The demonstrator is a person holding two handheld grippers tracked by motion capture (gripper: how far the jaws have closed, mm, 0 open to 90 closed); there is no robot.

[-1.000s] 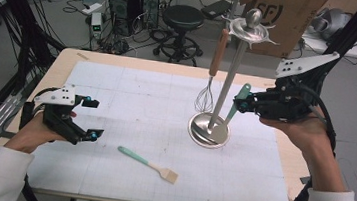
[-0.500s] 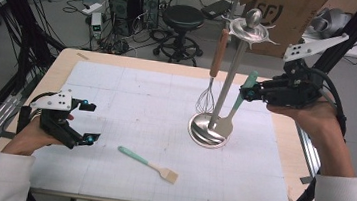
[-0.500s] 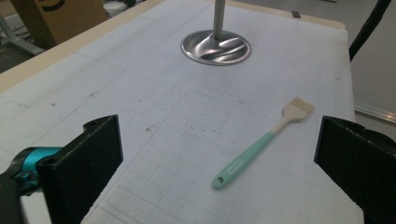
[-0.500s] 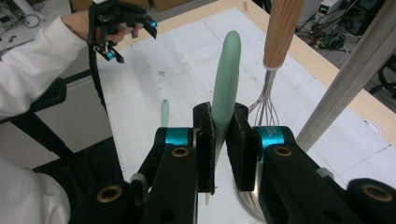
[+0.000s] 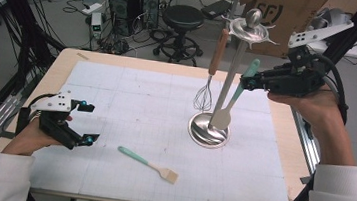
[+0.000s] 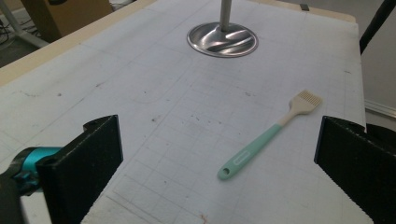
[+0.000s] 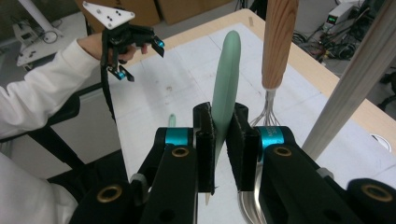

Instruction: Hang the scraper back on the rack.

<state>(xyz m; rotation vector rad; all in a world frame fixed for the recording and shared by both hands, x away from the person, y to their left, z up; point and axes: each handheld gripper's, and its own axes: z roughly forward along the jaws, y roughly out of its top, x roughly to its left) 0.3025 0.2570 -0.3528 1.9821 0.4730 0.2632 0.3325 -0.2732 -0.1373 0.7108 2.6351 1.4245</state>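
The right claw (image 5: 247, 81) is clenched on the mint handle of a spatula (image 5: 233, 100) that slants down-left, blade against the stand's (image 5: 208, 129) pole, its hooks above; the left claw (image 5: 86, 122) is released.

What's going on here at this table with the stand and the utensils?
A person holds a gripper in each hand. The right gripper is shut on the mint-green handle of a spatula, held up beside the pole of a metal utensil stand, its blade down near the stand's base. A whisk with a wooden handle already hangs from the stand's top. The left gripper rests open at the table's near left, and a pastry brush lies on the white mat in front of it.
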